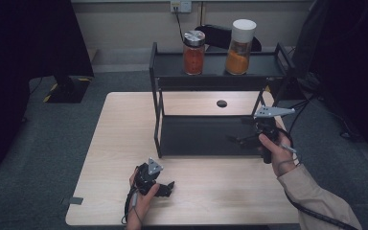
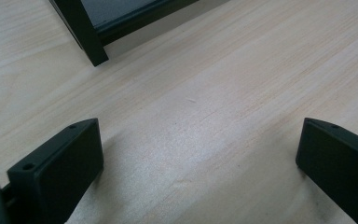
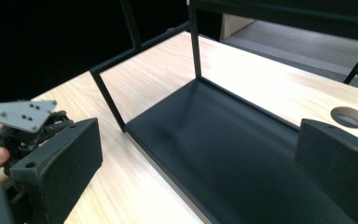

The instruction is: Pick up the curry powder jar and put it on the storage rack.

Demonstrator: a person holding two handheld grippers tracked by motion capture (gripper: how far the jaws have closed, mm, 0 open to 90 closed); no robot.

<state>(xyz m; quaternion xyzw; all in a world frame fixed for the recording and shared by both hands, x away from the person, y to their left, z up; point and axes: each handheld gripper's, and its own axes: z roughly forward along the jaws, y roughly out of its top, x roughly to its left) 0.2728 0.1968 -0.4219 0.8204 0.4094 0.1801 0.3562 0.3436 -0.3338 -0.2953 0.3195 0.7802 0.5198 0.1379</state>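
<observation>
Resting low: left tool (image 1: 165,188), jaws spread, on tabletop (image 1: 115,143), lower centre.
Right tool (image 1: 237,139): jaws apart, at rack (image 1: 196,136) bottom shelf, centre right.

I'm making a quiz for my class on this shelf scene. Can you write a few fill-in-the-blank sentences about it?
1. The two jars stand on the rack's ____ shelf.
2. The white-capped jar holds ____ powder.
3. The left gripper's jaws are ____ over bare table.
4. The right gripper is at the rack's ____ shelf.

Missing: top; orange; open; bottom
</observation>
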